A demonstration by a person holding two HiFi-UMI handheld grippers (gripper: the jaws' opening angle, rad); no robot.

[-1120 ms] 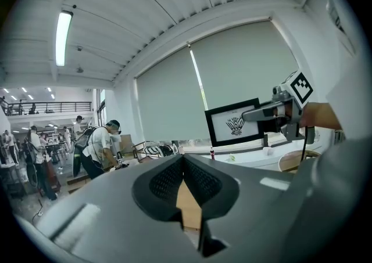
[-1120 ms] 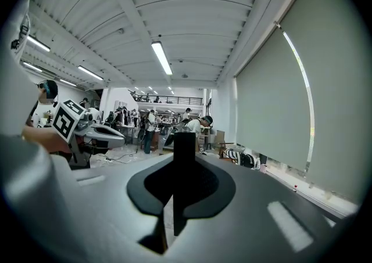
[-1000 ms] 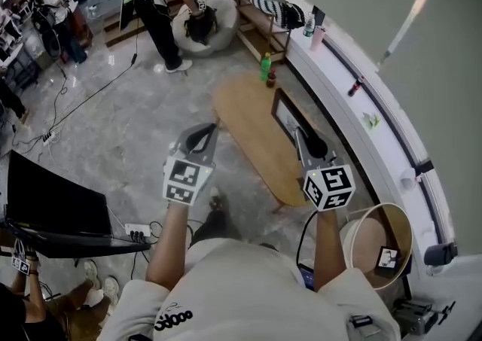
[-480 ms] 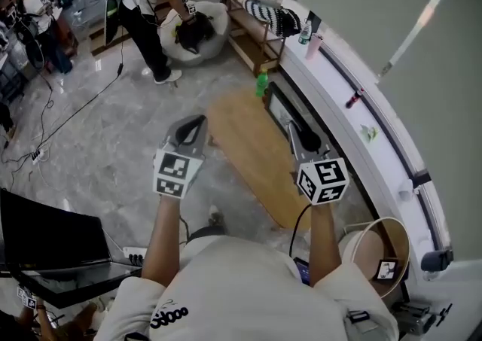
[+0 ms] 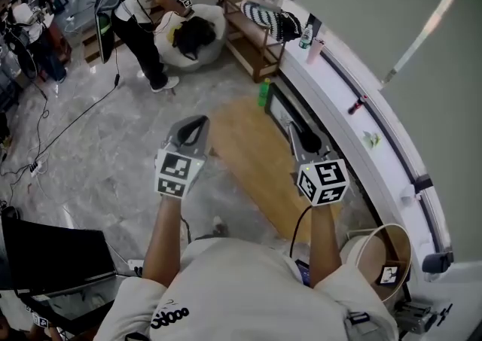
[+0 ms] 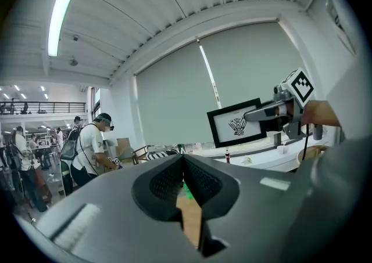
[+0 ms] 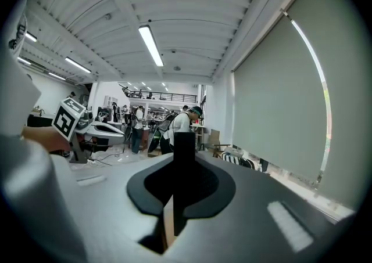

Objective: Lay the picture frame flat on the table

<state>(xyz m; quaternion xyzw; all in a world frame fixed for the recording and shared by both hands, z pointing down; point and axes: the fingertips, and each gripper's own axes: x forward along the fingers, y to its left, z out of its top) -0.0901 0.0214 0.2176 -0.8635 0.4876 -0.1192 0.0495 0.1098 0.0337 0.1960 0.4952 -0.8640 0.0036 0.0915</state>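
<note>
The left tongs (image 5: 197, 126) hover by the desk's left edge, pressed together and empty, probably kept spare to steady things. The wooden desk (image 5: 252, 159) is mostly bare, with a green bottle (image 5: 264, 92) at its far end. The picture frame (image 5: 281, 108) is held upright above the desk's right edge, its near side clamped in the right tongs (image 5: 296, 133) — a one-sided grip that should let it tip flat. The white ledge (image 5: 354, 125) just beside could crowd that tilt.
</note>
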